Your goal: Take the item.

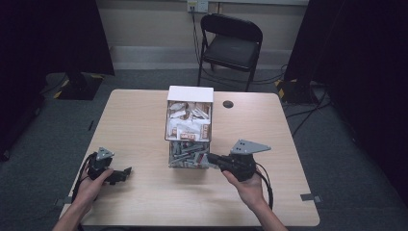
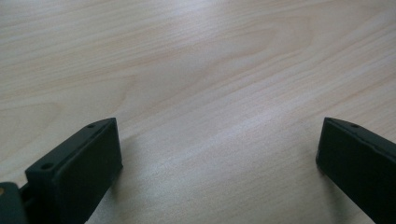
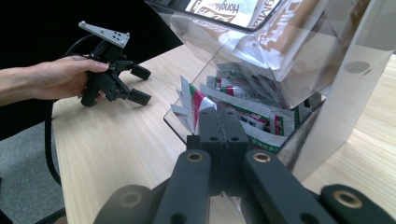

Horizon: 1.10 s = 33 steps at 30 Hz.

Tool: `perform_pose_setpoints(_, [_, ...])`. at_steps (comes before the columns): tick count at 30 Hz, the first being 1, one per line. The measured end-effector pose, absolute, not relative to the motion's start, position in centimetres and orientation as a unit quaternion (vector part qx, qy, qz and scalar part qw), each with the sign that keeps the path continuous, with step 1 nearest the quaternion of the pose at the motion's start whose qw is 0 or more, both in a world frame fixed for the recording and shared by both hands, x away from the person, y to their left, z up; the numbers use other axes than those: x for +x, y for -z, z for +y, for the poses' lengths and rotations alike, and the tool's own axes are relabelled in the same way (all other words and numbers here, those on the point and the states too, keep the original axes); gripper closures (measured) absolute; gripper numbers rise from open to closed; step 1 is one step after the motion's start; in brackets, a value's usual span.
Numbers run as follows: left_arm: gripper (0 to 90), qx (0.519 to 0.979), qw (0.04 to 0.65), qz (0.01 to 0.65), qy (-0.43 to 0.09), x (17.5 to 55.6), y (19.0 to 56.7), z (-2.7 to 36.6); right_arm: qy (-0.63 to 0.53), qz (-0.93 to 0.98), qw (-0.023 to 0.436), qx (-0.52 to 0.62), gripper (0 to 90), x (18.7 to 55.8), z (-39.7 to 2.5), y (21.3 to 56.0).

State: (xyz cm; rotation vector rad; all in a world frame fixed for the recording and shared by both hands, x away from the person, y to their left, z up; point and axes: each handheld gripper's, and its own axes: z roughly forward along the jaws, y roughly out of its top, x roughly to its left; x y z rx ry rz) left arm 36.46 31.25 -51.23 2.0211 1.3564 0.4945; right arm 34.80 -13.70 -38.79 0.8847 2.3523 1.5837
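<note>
Pale wooden tabletop [image 1: 139,125] carries a clear two-tier organizer [image 1: 189,129] at centre. My right gripper [image 3: 219,122] pinches a sachet [image 3: 192,103] in its lower bin; next I draw it out. Left gripper [image 1: 126,172] idles wide near the left edge.

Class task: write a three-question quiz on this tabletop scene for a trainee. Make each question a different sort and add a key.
1. True or false: the left claw is open over bare table.
2. The right claw is shut on a packet at which tier of the clear box? A upper, B lower, C neither.
3. Fill in: beyond the table stands a black folding ____.
Key: 1 true; 2 B; 3 chair.
</note>
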Motion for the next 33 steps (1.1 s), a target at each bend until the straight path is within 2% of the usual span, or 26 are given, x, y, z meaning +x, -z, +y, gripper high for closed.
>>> perform_pose_setpoints(33, [0.0,0.770,0.323,0.517,-0.188,36.5,51.2,31.2,-0.537,0.768,0.111,0.330,90.0,35.4,-17.3,38.1])
